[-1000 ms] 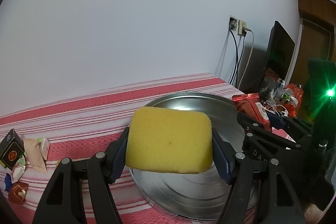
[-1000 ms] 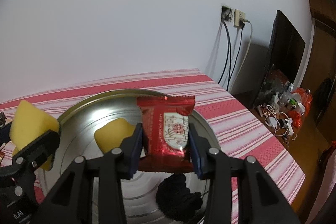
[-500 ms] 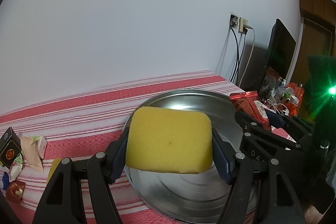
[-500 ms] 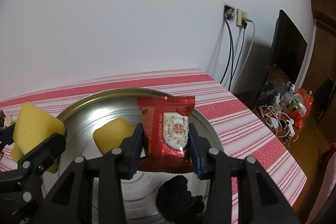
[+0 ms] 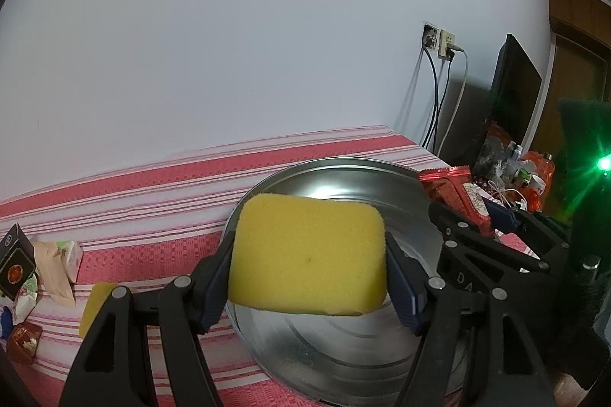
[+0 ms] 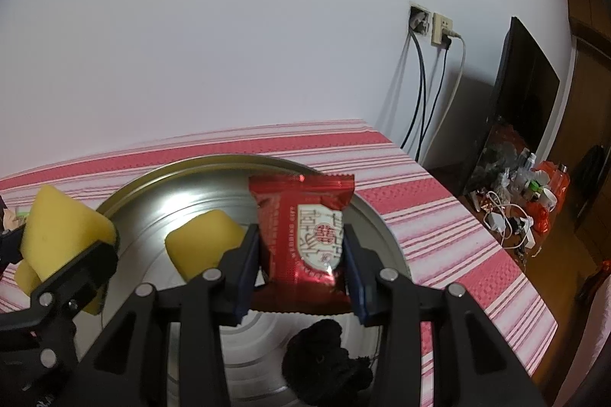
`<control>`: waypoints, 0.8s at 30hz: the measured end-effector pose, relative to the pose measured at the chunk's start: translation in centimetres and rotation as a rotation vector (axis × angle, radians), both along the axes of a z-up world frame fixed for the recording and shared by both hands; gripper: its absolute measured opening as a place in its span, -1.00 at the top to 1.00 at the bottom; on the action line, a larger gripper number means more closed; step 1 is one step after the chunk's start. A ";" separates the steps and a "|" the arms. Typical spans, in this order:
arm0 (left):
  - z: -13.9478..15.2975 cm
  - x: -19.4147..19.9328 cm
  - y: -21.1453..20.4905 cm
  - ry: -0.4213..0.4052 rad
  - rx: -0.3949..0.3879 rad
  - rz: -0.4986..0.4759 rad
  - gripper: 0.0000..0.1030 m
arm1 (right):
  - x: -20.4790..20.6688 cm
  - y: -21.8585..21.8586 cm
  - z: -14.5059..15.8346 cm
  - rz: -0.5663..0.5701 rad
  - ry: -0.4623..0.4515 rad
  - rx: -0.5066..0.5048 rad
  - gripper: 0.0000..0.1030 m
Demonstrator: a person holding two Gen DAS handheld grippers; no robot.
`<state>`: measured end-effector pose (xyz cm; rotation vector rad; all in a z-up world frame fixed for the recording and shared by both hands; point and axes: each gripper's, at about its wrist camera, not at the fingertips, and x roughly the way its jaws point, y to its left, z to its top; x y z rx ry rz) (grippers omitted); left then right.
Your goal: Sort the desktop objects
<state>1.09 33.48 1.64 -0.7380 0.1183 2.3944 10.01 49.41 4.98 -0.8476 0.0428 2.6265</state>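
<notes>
A yellow sponge (image 5: 307, 254) is clamped broadside between the blue pads of the left gripper (image 5: 309, 277), held in the air over the near-left rim of a round metal tray (image 5: 343, 361). A red snack packet (image 6: 305, 239) stands upright, pinched at its sides in the right gripper (image 6: 301, 269), above the tray's middle. Inside the tray lie a second yellow sponge (image 6: 204, 243) and a black crumpled item (image 6: 324, 361). The tray rests on a red-and-white striped tablecloth (image 5: 152, 201). To the far left, on the cloth, sit small sweets and wrappers (image 5: 57, 262) and a dark box (image 5: 13, 260); another yellow piece (image 5: 93, 304) lies near them.
</notes>
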 end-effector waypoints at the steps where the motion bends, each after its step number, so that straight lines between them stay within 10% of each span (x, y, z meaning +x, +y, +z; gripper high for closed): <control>1: 0.0 0.0 0.0 -0.001 -0.001 0.001 -0.41 | 0.0 0.0 0.0 0.000 -0.001 0.000 0.20; 24: -0.5 -0.4 0.2 -0.015 0.004 0.000 -0.41 | -0.3 0.1 -0.1 -0.019 -0.008 0.018 0.20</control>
